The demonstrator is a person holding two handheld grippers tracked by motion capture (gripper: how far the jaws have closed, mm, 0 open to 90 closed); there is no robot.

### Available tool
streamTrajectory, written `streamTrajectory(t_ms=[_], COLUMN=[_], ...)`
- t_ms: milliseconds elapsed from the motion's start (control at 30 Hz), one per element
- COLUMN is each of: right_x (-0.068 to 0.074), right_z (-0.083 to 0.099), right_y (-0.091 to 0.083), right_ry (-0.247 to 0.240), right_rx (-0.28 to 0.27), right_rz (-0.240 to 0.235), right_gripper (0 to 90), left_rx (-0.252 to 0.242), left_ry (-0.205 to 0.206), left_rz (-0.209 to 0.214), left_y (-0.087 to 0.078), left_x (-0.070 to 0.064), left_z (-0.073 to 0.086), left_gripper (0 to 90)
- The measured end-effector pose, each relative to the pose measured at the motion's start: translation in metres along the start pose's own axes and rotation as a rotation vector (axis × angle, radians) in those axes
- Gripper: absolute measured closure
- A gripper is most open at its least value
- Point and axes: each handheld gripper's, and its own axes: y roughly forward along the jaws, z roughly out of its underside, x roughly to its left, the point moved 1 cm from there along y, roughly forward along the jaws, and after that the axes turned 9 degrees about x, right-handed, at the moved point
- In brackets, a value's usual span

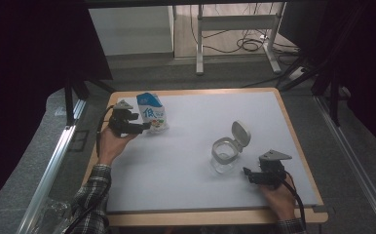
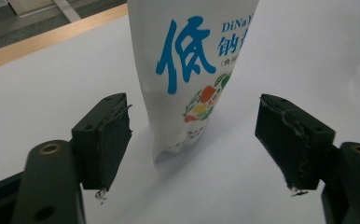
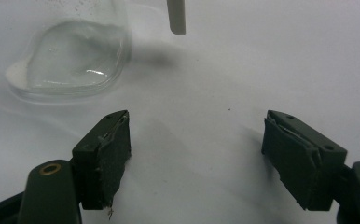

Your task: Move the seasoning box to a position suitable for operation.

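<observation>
Pouch (image 1: 152, 115): white, blue lettering, standing upright at the far left of the table (image 1: 186, 161); top cut off in the left gripper view, small print unreadable.

Left gripper (image 1: 144, 127): jaws wide apart, set either side of the pouch's lower part, not touching it.

Jar (image 1: 224, 157): clear, grey collar, hinged lid (image 1: 241, 132) standing open; right of centre. In the right gripper view its base is blurred and its upper part cut off.

Right gripper (image 1: 247, 174): jaws wide, empty, just beside the jar, over bare table.
</observation>
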Motion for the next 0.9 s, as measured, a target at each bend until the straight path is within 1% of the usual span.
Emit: streamTrajectory(t_ms=[67, 200, 367, 533, 633, 733, 800, 900], right_x=[0.0, 0.0, 0.0, 0.0, 0.0, 0.0, 0.0, 0.0], right_z=[0.0, 0.0, 0.0, 0.0, 0.0, 0.0, 0.0, 0.0], right_y=[0.0, 0.0, 0.0, 0.0, 0.0, 0.0, 0.0, 0.0], right_ry=[0.0, 0.0, -0.001, -0.001, -0.001, -0.002, -0.001, -0.001], right_rx=[0.001, 0.001, 0.001, 0.001, 0.001, 0.001, 0.001, 0.001], right_rz=[0.0, 0.0, 0.0, 0.0, 0.001, 0.001, 0.001, 0.001], right_gripper=[24.1, 24.1, 24.1, 24.1, 24.1, 24.1, 24.1, 24.1], left_rx=[0.002, 0.009, 0.004, 0.006, 0.003, -0.002, -0.005, -0.014], left_ry=[0.011, 0.008, 0.005, 0.022, 0.034, 0.052, 0.057, 0.059], left_rz=[0.002, -0.007, 0.011, 0.015, 0.009, -0.013, -0.021, -0.017], left_y=[0.0, 0.0, 0.0, 0.003, 0.004, 0.006, 0.006, 0.006], left_x=[0.002, 0.006, 0.01, 0.01, 0.01, 0.009, 0.01, 0.012], left_z=[-0.003, -0.009, -0.017, -0.026, -0.03, -0.032, -0.033, -0.033], left_gripper=[29.7, 32.8, 36.9, 41.7, 47.5, 53.8, 57.1, 61.8])
